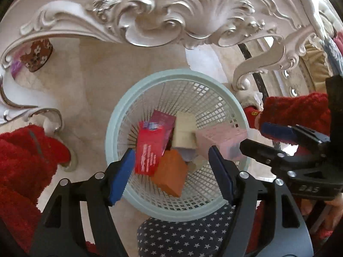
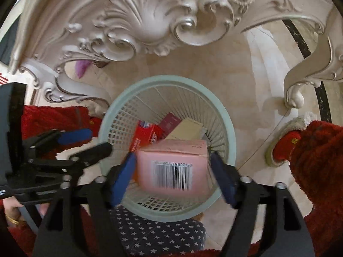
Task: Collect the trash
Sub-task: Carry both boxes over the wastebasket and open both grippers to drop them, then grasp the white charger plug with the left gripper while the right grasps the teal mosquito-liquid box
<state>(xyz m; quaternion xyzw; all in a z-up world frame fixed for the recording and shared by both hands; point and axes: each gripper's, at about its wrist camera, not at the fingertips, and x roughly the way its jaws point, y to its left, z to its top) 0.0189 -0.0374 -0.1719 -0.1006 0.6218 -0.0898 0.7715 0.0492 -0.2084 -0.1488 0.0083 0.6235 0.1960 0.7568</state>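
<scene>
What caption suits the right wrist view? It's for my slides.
Right gripper open around a pink barcoded box above the mesh wastebasket.

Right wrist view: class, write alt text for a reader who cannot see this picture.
A pink box with a barcode, blurred, sits between the open blue pads of the right claw above a pale green mesh basket holding red, maroon and cream boxes. The left claw is at left, also open. Behind is a carved white table on a marble floor.

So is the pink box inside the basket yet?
Cannot tell for sure. The pink box appears blurred over the basket rim, between the open right gripper fingers, apparently dropping in.
</scene>
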